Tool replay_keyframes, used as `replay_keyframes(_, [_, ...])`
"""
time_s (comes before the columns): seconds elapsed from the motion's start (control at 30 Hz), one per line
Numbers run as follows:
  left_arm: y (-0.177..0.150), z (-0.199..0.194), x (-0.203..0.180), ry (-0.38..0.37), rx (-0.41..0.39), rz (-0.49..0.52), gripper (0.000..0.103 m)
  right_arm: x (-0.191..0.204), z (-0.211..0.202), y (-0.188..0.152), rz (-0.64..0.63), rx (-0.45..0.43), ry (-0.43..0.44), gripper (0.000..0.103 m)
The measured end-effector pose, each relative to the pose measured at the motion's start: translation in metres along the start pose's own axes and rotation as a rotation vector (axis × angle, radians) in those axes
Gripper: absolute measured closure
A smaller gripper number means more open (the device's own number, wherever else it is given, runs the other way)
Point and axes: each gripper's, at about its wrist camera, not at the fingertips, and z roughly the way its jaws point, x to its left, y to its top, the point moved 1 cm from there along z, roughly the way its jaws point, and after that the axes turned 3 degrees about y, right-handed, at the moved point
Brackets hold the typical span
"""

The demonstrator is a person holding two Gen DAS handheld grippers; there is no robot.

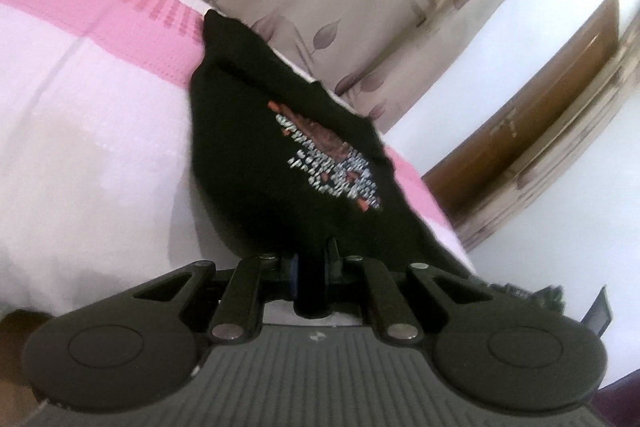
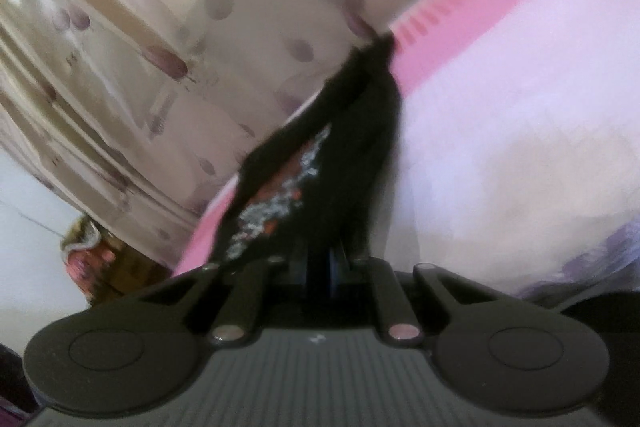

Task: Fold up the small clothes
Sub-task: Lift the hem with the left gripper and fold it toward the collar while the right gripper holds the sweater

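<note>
Both hand-held grippers, left (image 1: 313, 259) and right (image 2: 322, 259), are clamped on the shirt's (image 1: 256, 155) near edge, its length stretching away across the bed (image 1: 88, 131).

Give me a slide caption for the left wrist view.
Left gripper shut on a black printed garment lying on the pink and white bedcover.

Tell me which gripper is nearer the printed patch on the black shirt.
Hard to call. The left gripper and the right gripper are each shut on the black shirt, at an edge just short of the printed patch.
</note>
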Motion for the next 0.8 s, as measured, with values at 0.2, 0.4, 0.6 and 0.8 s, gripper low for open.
replay_keyframes(0.2, [0.005,-0.002,0.0,-0.022,-0.037,-0.04,0.093,0.004,-0.001,0.01,0.086,-0.046,0.093,0.093])
replay_keyframes(0.4, [0.021,0.001,-0.013,-0.057,-0.1,-0.058,0.093,0.013,0.015,0.024,0.12,-0.066,0.158,0.093])
replay_keyframes(0.6, [0.036,0.005,-0.028,-0.082,-0.149,-0.039,0.093,0.024,0.024,0.041,0.125,-0.084,0.196,0.094])
replay_keyframes(0.8, [0.049,0.017,-0.035,-0.093,-0.169,-0.029,0.093,0.053,0.025,0.066,-0.082,-0.086,0.024,0.092])
